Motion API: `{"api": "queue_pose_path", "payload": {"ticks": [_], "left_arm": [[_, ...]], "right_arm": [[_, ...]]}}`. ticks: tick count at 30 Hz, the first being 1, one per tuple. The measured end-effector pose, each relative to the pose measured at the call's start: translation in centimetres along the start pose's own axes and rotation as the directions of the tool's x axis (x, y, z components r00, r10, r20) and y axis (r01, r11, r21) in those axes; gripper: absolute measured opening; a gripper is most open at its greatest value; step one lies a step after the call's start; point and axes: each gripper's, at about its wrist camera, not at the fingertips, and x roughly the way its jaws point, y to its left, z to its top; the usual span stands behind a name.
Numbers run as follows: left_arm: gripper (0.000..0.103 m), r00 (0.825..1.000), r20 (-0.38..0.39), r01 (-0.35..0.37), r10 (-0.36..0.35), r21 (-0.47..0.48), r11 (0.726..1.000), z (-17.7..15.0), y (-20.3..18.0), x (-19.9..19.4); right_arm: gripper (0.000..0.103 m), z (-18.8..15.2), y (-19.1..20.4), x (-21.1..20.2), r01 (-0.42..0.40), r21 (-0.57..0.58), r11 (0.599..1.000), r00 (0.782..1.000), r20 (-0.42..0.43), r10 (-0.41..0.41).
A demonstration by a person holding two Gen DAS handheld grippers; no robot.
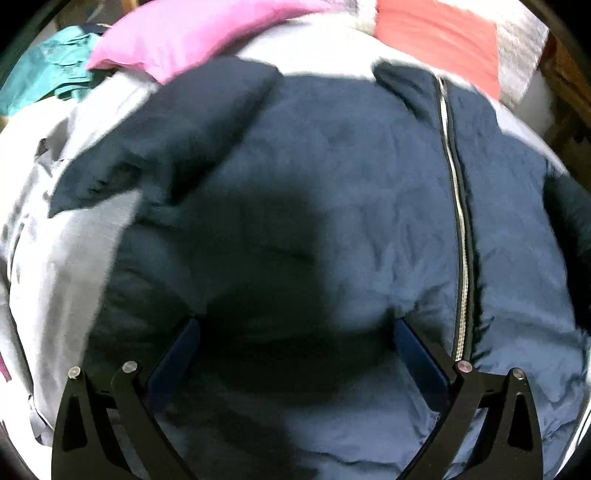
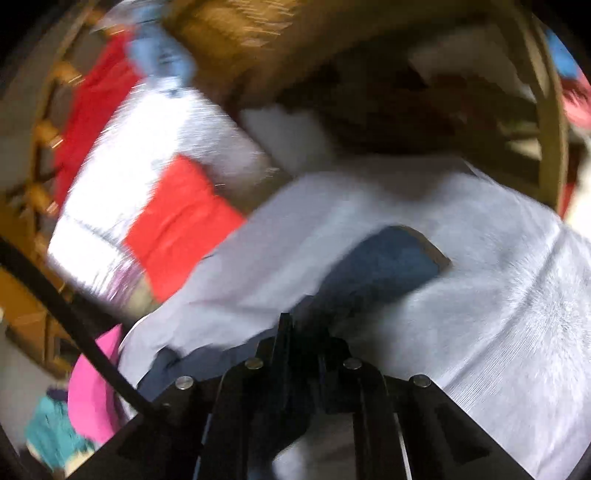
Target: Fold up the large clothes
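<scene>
A navy zip-up jacket (image 1: 332,177) lies spread on a light grey sheet (image 1: 66,258), its silver zipper (image 1: 460,229) running down the right side and one sleeve (image 1: 155,147) folded in at the upper left. My left gripper (image 1: 295,328) is open just above the jacket's lower middle, holding nothing. My right gripper (image 2: 299,332) is shut on the jacket's other sleeve (image 2: 384,266), whose cuff lies ahead on the grey sheet (image 2: 498,314). The right wrist view is blurred.
A pink garment (image 1: 192,33), a teal garment (image 1: 44,81) and a red cloth (image 1: 439,37) lie beyond the jacket. The right wrist view shows the red cloth (image 2: 181,221), a white pillow (image 2: 155,140), wooden furniture (image 2: 550,122) and a wicker basket (image 2: 240,33).
</scene>
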Motion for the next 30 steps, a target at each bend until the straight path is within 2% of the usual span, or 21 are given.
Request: {"api": "queue_pose_path", "payload": {"ticks": [3,7,11,15,16,17,18,19,20,21,23,24,27,30], "left_arm": [[0.103,0.991,0.113,-0.066,0.071,-0.042,0.997,0.7,1.9,-2.4],[0.103,0.974,0.187,-0.114,0.131,-0.100,0.988,1.0,4.4,-4.1],[0.103,0.969,0.188,-0.132,0.162,-0.162,0.978,1.6,7.5,-4.3],[0.103,0.969,0.182,-0.121,0.166,-0.237,0.964,2.0,10.9,-4.6],[0.103,0.967,0.185,-0.124,0.175,-0.258,0.958,2.0,11.9,-4.8],[0.103,0.966,0.188,-0.122,0.179,-0.278,0.953,2.0,12.8,-5.0],[0.103,0.965,0.188,-0.121,0.182,-0.293,0.948,1.9,13.3,-5.2],[0.103,0.965,0.188,-0.118,0.182,-0.310,0.943,2.0,13.9,-5.2],[0.103,0.965,0.189,-0.113,0.181,-0.323,0.939,1.8,14.5,-5.7],[0.103,0.965,0.190,-0.108,0.180,-0.335,0.936,1.8,14.9,-5.8],[0.103,0.965,0.196,-0.099,0.175,-0.345,0.933,1.8,15.1,-5.9],[0.103,0.965,0.199,-0.094,0.170,-0.343,0.935,1.8,15.1,-6.0],[0.103,0.965,0.218,-0.072,0.143,-0.305,0.950,1.7,14.2,-6.1],[0.103,0.963,0.254,-0.016,0.085,-0.263,0.965,1.4,12.6,-6.6]], "right_arm": [[0.012,-1.9,5.5,-3.0,-0.088,-0.092,0.992,0.996,0.010,0.090],[0.012,-5.6,12.7,-5.0,-0.186,-0.191,0.964,0.983,-0.040,0.181],[0.012,-10.7,19.2,-5.5,-0.271,-0.277,0.922,0.961,-0.128,0.244],[0.015,-15.4,24.3,-4.4,-0.357,-0.290,0.888,0.926,-0.230,0.298],[0.018,-16.6,25.0,-4.0,-0.390,-0.279,0.877,0.907,-0.282,0.314],[0.033,-17.9,25.8,-3.4,-0.407,-0.264,0.874,0.890,-0.331,0.314],[0.044,-19.1,26.6,-3.0,-0.423,-0.251,0.871,0.870,-0.381,0.313],[0.064,-20.1,26.8,-2.9,-0.431,-0.246,0.868,0.858,-0.410,0.309],[0.072,-20.9,27.0,-2.9,-0.439,-0.240,0.866,0.845,-0.437,0.308],[0.072,-21.5,27.1,-3.2,-0.459,-0.230,0.858,0.829,-0.458,0.321],[0.072,-22.1,25.6,-4.5,-0.471,-0.236,0.850,0.823,-0.466,0.326],[0.072,-21.9,25.2,-5.0,-0.461,-0.248,0.852,0.830,-0.459,0.315],[0.072,-21.4,21.5,-7.5,-0.456,-0.243,0.856,0.835,-0.451,0.316],[0.072,-19.4,17.6,-8.5,-0.392,-0.235,0.889,0.877,-0.388,0.284]]}}
